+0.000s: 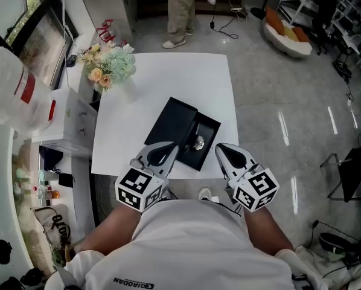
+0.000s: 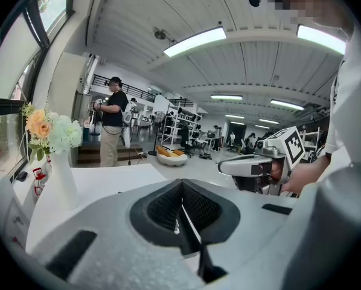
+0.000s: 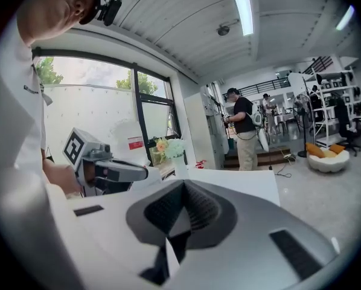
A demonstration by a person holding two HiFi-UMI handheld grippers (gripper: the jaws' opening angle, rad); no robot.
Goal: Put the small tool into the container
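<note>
Hovering shut and empty over the near edge of the white table (image 1: 168, 71), the left gripper (image 1: 170, 147) and right gripper (image 1: 223, 148) point at the black container (image 1: 209, 125) holding the small tool (image 1: 199, 141), which a careless dip might knock off.

I see a vase of flowers (image 1: 111, 65) at the far left corner of the white bench (image 1: 186, 77); a person (image 1: 182, 11) stands beyond it.

On table (image 1: 168, 71): container (image 1: 211, 126) near front (small tool (image 1: 199, 141) inside), lid (image 1: 171, 122) touching its left, vase (image 1: 126, 90) far-left corner.
</note>
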